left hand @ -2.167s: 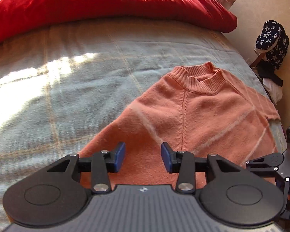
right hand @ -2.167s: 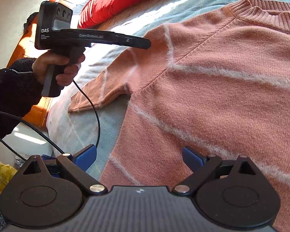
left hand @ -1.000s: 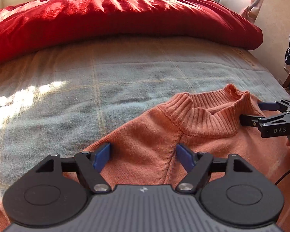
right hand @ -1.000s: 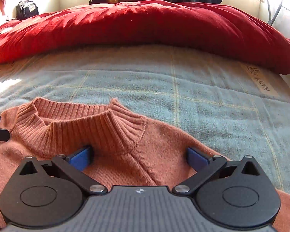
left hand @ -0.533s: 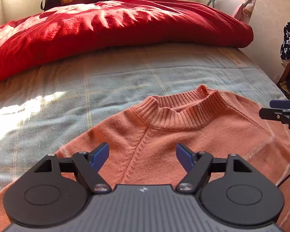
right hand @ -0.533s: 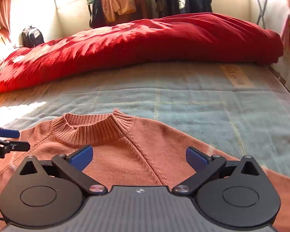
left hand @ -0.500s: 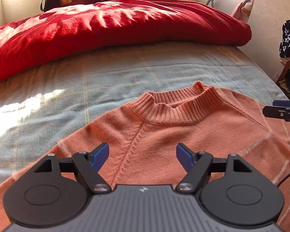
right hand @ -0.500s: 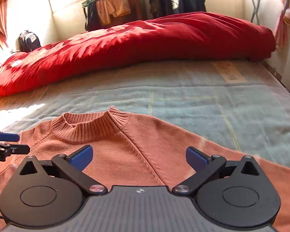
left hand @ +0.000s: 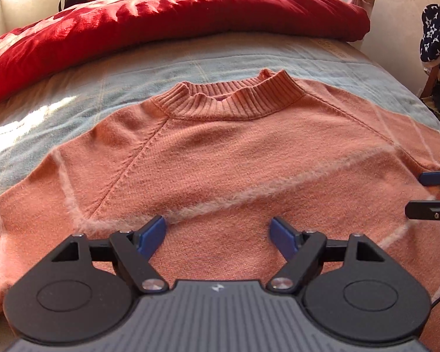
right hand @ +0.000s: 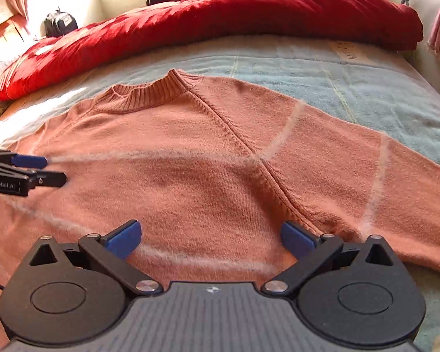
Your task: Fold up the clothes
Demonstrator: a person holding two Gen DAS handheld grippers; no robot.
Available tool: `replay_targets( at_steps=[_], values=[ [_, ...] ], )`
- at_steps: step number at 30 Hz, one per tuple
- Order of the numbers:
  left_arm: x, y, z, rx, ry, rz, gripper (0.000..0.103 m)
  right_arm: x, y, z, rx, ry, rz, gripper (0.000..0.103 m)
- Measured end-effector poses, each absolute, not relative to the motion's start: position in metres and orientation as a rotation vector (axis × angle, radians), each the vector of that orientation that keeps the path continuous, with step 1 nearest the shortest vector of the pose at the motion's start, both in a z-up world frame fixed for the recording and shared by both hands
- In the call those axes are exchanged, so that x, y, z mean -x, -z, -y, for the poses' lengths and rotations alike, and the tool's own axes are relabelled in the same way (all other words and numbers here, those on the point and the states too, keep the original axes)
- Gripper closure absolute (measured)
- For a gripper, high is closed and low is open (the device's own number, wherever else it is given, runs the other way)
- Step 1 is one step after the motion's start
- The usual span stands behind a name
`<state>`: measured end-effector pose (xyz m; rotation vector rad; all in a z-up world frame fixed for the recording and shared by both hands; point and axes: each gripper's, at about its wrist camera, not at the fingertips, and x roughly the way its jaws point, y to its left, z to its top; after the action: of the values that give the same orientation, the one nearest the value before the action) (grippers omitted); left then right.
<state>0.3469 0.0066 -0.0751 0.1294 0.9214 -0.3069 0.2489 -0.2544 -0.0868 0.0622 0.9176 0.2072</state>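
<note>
An orange sweater (left hand: 220, 152) with pale stripes lies flat on a light blue blanket (left hand: 73, 99), its ribbed collar pointing toward a red duvet (left hand: 161, 14). The left gripper (left hand: 218, 234) hovers over the chest, jaws spread wide. The right gripper (left hand: 434, 193) pokes in at the right edge.

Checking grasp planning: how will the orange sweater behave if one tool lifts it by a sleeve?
The sweater looks like soft knit lying flat, so it would likely drape limply. Its fuzzy surface probably grips pads well. Spread wide over the bedspread, the rest would likely drag.
</note>
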Motion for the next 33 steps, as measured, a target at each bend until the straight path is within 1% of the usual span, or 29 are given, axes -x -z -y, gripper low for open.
replay_targets(
  at_steps=[2, 5, 9, 15, 20, 24, 27, 31, 33],
  values=[
    [-0.335, 0.064, -0.007, -0.129, 0.326, -0.887, 0.028, -0.240, 0.076, 0.251, -0.034, -0.197, -0.926, 0.000],
    [-0.313, 0.065, 0.000, -0.165, 0.368, -0.856, 0.026, -0.235, 0.083, 0.242, -0.043, -0.204, -0.952, 0.000],
    [-0.293, 0.084, -0.003, -0.129, 0.320, -0.897, 0.025, -0.228, 0.092, 0.229, -0.045, -0.211, -0.982, 0.000],
    [-0.256, 0.081, -0.030, -0.052, 0.271, -0.942, 0.024, -0.223, 0.096, 0.224, -0.014, -0.187, -0.963, 0.000],
    [-0.275, 0.074, -0.045, -0.051, 0.203, -0.851, 0.024, -0.229, 0.095, 0.221, 0.006, -0.185, -0.998, 0.000],
    [-0.275, 0.090, -0.065, 0.040, 0.105, -0.905, 0.024, -0.235, 0.094, 0.214, 0.031, -0.164, -1.039, 0.000],
    [-0.256, 0.082, -0.072, 0.053, 0.134, -0.943, 0.024, -0.240, 0.094, 0.212, 0.037, -0.147, -1.067, 0.000],
    [-0.262, 0.050, -0.106, 0.095, 0.119, -0.821, 0.025, -0.244, 0.095, 0.207, 0.031, -0.102, -1.083, 0.000],
    [-0.280, 0.043, -0.127, 0.094, 0.079, -0.751, 0.025, -0.245, 0.096, 0.204, 0.032, -0.074, -1.084, 0.000]
  ],
)
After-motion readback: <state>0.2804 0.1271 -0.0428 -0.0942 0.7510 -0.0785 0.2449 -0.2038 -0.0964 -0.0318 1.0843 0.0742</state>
